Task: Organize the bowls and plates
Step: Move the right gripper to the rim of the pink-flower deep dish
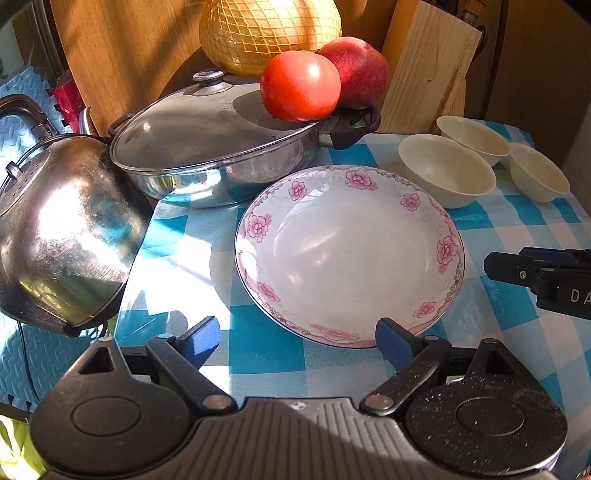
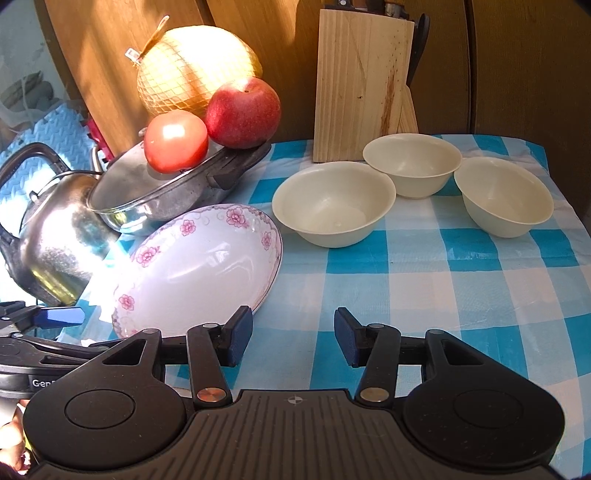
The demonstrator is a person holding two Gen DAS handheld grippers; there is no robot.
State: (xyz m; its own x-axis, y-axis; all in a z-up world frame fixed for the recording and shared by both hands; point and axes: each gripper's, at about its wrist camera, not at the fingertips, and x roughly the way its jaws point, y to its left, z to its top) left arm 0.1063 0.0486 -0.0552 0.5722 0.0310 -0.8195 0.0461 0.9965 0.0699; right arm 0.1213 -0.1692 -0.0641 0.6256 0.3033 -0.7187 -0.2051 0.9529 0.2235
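Left wrist view: we see our left gripper (image 1: pixel 293 338) spread wide with nothing between its blue pads, low over the blue-and-white checked tablecloth (image 1: pixel 258 354). Its right pad sits just at the near rim of the flowered plate (image 1: pixel 349 254), which lies flat on the cloth; we cannot tell whether the pad touches the rim. Beyond the plate stands a lidded steel pan (image 1: pixel 214 155), with a tomato (image 1: pixel 300 85) and an apple (image 1: pixel 354 72) resting on its lid and handle side, and a netted pomelo (image 1: pixel 269 31) behind them. A steel kettle (image 1: pixel 62 229) stands to the left of the plate. The 3 cream bowls (image 1: pixel 447 170) sit upright and near one another at the far right, in front of a wooden knife block (image 1: pixel 424 74).

From the right wrist view, our right gripper (image 2: pixel 293 341) is also open, holding nothing, over bare cloth to the right of the plate. The 3 bowls stand ahead of it, 2 of them touching at the rim or nearly so.
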